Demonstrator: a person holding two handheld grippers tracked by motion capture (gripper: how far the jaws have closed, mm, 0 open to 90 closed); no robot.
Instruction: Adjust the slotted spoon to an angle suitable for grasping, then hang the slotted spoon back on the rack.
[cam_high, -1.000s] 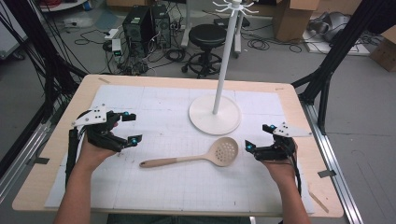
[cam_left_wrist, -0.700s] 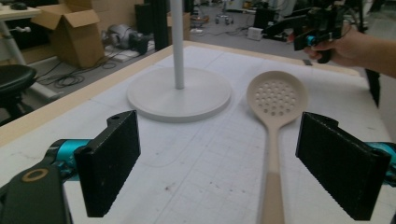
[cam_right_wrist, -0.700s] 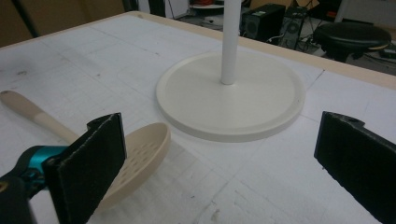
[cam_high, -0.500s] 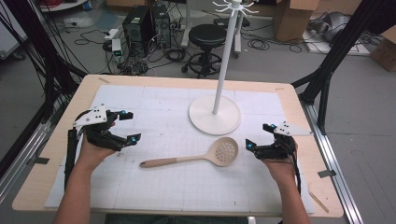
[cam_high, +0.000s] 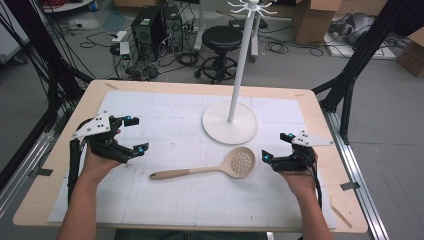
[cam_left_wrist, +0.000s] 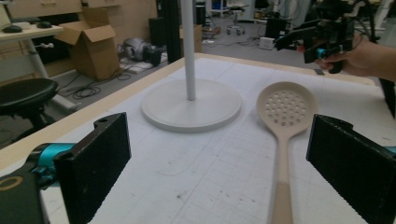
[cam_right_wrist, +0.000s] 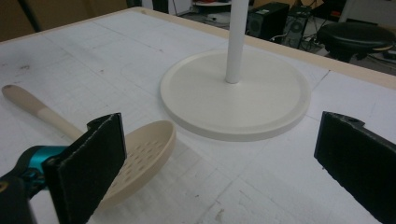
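Spoon (cam_high: 207, 168) lies flat on the tabletop (cam_high: 320, 107) between both tools, bowl just beside the right tool (cam_high: 279, 147), handle end toward the left tool (cam_high: 136, 134). Left jaws have just been opening, nothing between them; right jaws gape, empty.

The scene is evenly lit from overhead, bright and without glare. Only soft, faint shadows are cast beneath the slotted spoon (cam_high: 239, 162) and around the stand's base (cam_high: 230, 123). The high view is slightly soft and coarse. In both gripper views the near black pads are blurred, and straight counter (cam_high: 320, 115) edges are bowed toward the frame borders.
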